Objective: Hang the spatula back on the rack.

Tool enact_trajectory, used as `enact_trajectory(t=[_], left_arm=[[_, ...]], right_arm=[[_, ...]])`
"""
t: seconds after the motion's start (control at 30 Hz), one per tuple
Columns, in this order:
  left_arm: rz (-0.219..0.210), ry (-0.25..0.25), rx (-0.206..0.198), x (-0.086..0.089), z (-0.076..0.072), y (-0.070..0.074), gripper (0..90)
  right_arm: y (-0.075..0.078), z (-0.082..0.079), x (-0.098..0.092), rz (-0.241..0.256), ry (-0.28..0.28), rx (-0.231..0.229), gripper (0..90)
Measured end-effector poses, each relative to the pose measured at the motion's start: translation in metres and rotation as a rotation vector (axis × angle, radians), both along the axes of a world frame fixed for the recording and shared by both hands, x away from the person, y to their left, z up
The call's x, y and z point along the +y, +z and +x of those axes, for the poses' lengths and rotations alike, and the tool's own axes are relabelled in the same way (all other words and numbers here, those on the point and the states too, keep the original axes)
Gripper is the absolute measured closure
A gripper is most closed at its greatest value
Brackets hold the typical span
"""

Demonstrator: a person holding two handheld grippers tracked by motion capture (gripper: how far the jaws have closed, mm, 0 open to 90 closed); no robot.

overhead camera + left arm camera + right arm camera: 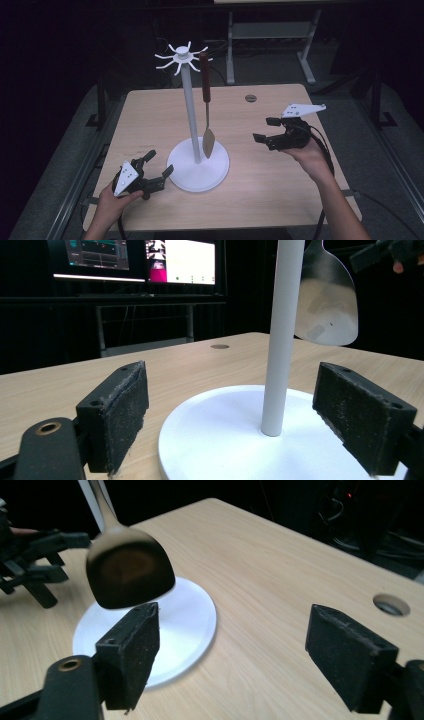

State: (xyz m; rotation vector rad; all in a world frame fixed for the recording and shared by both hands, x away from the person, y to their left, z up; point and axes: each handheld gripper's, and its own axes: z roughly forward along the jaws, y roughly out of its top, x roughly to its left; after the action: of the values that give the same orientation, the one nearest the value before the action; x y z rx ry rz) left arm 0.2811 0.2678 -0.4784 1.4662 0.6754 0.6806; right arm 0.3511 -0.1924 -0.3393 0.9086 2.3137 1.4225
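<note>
Item: white utensil stand [192, 107], round base [199, 165] set mid-tabletop toward the near edge, hooked crown on top. One metal spatula [206, 107], brown-handled, hung from a hook beside the pole, blade just above the base. Left gripper [159, 169], jaws wide, empty, lay at the base's left rim. Right gripper [264, 129], jaws wide, empty, hovered near the right edge, apart from the spatula. Cable hole [250, 98] lay near the far edge.

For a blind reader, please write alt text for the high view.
A spatula hangs from a white hook stand on a wooden table. The open left gripper rests beside the stand's base; the open right gripper hovers at right.
</note>
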Motion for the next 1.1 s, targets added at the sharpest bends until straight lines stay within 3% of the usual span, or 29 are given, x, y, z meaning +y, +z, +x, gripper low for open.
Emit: enact_trajectory(t=[0.43, 0.83, 1.1], left_arm=[[-0.005, 0.0, -0.001, 0.0, 0.0, 0.0, 14.0], [0.004, -0.001, -0.002, 0.001, 0.0, 0.0, 14.0], [0.004, -0.001, -0.004, 0.001, 0.0, 0.0, 14.0]], right_arm=[[-0.036, -0.012, -0.019, -0.047, -0.078, 0.058, 13.6], [-0.066, -0.028, -0.035, -0.128, -0.163, 0.09, 9.6], [-0.087, -0.035, -0.048, -0.157, -0.203, 0.14, 7.6]])
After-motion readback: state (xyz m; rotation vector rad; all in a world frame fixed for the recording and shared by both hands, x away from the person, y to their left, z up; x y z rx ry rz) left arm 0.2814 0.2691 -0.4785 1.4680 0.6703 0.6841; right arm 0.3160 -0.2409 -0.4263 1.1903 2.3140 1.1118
